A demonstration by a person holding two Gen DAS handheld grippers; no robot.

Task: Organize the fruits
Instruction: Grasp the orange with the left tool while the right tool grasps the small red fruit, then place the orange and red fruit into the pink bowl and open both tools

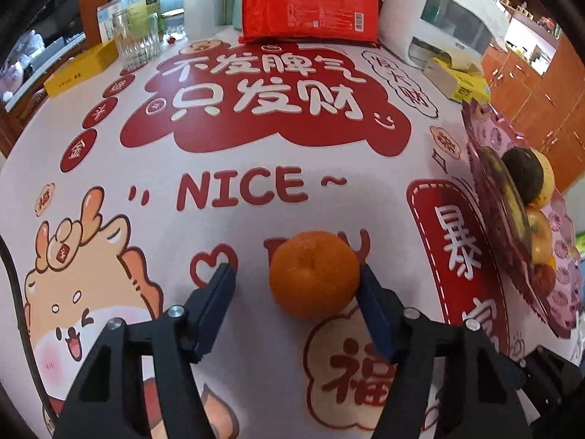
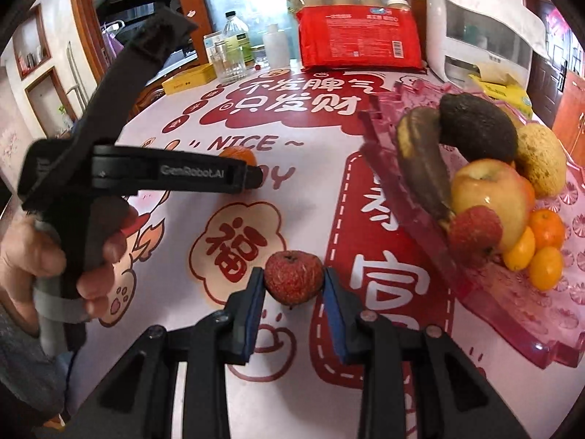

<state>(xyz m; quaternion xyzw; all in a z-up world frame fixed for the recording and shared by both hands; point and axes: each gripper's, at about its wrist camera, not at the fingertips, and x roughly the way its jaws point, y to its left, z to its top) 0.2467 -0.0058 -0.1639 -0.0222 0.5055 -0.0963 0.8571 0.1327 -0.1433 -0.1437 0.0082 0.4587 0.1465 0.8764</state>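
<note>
An orange (image 1: 314, 274) lay on the tablecloth (image 1: 256, 219), left of the tray (image 2: 512, 311) holding fruit, a packet (image 1: 309, 2) behind

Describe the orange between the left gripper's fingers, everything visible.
The orange is a small, round mandarin with glossy, dimpled, bright orange peel and a shallow puckered dent facing the camera. It rests whole on the printed tablecloth, between the open fingers of the left gripper: the right finger touches it, the left one stands apart.

Both grippers, left gripper (image 1: 298, 274) and right gripper (image 2: 294, 280), have matte black arms, blue pads, silver screws. White "GenRobot.AI" lettering marks one; the bare-skinned hand (image 2: 55, 256) grips a grey-taped handle.
</note>
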